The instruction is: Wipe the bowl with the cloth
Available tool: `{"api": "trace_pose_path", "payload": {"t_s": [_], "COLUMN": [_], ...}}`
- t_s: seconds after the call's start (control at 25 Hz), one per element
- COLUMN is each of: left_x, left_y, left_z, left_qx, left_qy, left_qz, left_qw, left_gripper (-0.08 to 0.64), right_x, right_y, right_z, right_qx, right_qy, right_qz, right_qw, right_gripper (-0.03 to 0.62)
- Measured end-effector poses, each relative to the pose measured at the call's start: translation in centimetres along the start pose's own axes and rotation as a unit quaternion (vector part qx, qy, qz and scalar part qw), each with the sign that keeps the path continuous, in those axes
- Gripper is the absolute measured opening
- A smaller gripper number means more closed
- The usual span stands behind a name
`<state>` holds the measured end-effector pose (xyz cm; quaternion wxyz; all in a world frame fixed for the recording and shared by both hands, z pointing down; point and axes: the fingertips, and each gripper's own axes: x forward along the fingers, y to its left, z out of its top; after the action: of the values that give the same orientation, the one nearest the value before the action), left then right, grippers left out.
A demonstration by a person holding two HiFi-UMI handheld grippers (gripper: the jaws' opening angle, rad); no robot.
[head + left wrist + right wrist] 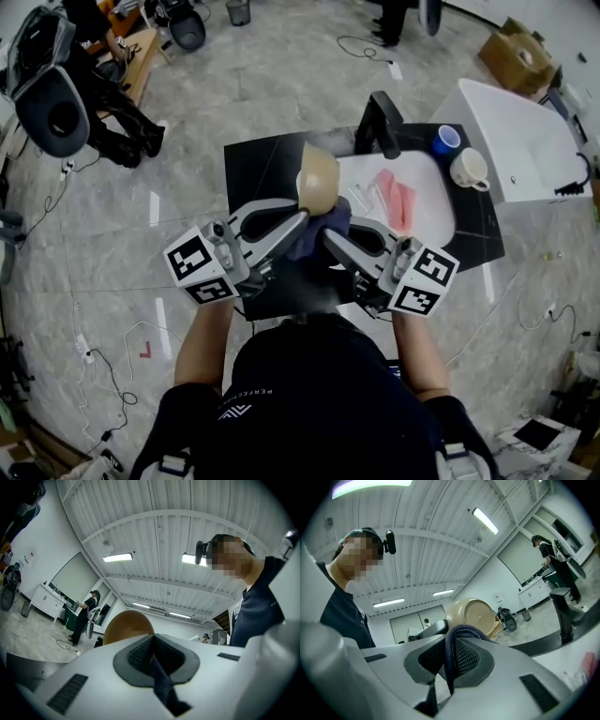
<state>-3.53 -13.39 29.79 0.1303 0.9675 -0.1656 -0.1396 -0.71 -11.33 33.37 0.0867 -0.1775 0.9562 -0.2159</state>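
Tan bowl (319, 178) held on edge above the black table (253, 159), with a dark blue cloth (323, 223) at its lower side.
On the bowl's thin rim the left tongs (300, 217) are pressed together, while the right tongs (330, 236) pinch a fold of the cloth. Rigid, smooth and probably breakable, the bowl looks apt to slip or swing from a rim hold; the limp cloth is best taken bunched.
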Motion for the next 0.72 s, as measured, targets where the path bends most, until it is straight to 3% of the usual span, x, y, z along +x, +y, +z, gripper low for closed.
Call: {"api": "trace_pose_path", "payload": {"t_s": [0.72], "left_x": [-1.0], "left_y": [2.2], "left_z": [-4.3], "left_qx": [0.018], "left_qy": [0.064], "left_qz": [0.082], "left_qw": [0.9944], "left_gripper": [0.012], "right_x": [-0.9], "right_y": [1.6], "right_z": [2.4], "right_qx": [-0.027], "right_qy": [-0.029], "right_qz": [0.004], "right_qw": [0.999], "right_gripper": [0.048]}}
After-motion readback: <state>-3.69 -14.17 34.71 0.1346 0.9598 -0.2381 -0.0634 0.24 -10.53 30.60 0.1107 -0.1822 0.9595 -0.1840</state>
